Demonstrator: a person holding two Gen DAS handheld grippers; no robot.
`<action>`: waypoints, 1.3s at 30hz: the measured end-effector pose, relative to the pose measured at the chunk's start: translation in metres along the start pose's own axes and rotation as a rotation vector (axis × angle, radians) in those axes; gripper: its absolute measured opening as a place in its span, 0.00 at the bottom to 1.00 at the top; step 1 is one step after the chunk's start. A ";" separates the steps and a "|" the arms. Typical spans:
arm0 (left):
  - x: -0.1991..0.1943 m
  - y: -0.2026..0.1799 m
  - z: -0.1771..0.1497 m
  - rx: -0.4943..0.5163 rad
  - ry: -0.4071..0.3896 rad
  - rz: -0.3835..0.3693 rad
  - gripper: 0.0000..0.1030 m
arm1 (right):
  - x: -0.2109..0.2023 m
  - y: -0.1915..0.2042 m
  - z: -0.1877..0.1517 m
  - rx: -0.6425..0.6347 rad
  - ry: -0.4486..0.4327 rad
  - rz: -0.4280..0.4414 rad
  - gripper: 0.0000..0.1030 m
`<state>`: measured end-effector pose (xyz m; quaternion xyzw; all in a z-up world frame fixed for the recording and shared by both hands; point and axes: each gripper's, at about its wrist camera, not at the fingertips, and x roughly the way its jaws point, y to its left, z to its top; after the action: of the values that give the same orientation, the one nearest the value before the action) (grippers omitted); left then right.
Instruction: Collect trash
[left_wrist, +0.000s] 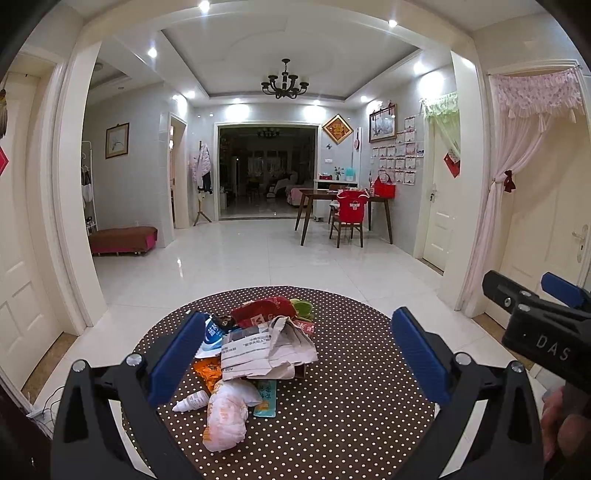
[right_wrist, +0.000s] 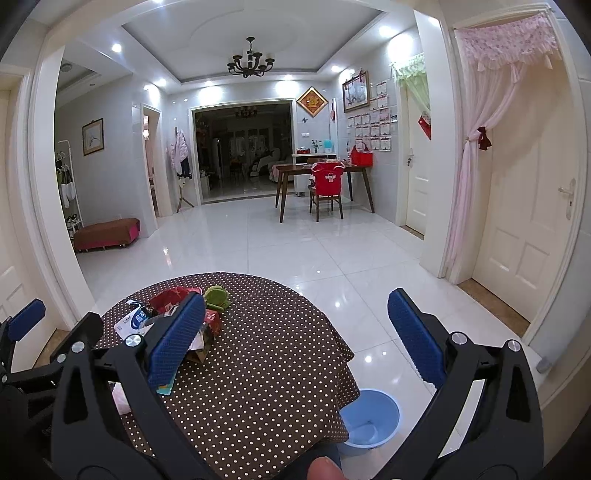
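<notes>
Trash lies heaped on a round table covered with a brown cloth dotted white. In the heap, from the near side: a crumpled white and orange bag, a small white bottle on its side just left of it, a teal packet to its right, partly under the pile. Above these sits a folded newspaper, with an orange wrapper showing from under its left edge. Behind the paper are a blue and white packet, a red pouch and something green at the far side.

Left gripper hovers over the near part of the table, its blue fingers spread wide to either side of the heap, touching nothing and holding nothing. Right gripper is also wide open and empty; from its own camera its left finger overlaps the heap, and its right finger lies past the table edge, over the floor. In the left view it shows at the right border, off the table.

Beside the table, on the white tiled floor, stands a light blue bucket, close under the hanging cloth on the right side. A fingertip shows at the bottom edge of the right view.
</notes>
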<state>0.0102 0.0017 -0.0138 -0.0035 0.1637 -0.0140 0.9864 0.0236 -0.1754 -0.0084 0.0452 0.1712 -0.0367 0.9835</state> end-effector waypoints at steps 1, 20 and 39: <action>0.000 0.001 0.000 -0.001 0.000 0.000 0.96 | 0.000 0.000 0.000 0.000 0.000 -0.001 0.94; -0.002 0.004 0.006 -0.027 0.015 -0.023 0.96 | 0.001 0.003 0.001 -0.010 0.004 0.001 0.94; 0.003 0.003 -0.005 -0.019 0.025 -0.013 0.96 | 0.009 0.004 -0.005 -0.005 0.032 0.003 0.94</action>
<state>0.0110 0.0042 -0.0198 -0.0137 0.1762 -0.0190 0.9841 0.0309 -0.1715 -0.0159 0.0435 0.1870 -0.0339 0.9808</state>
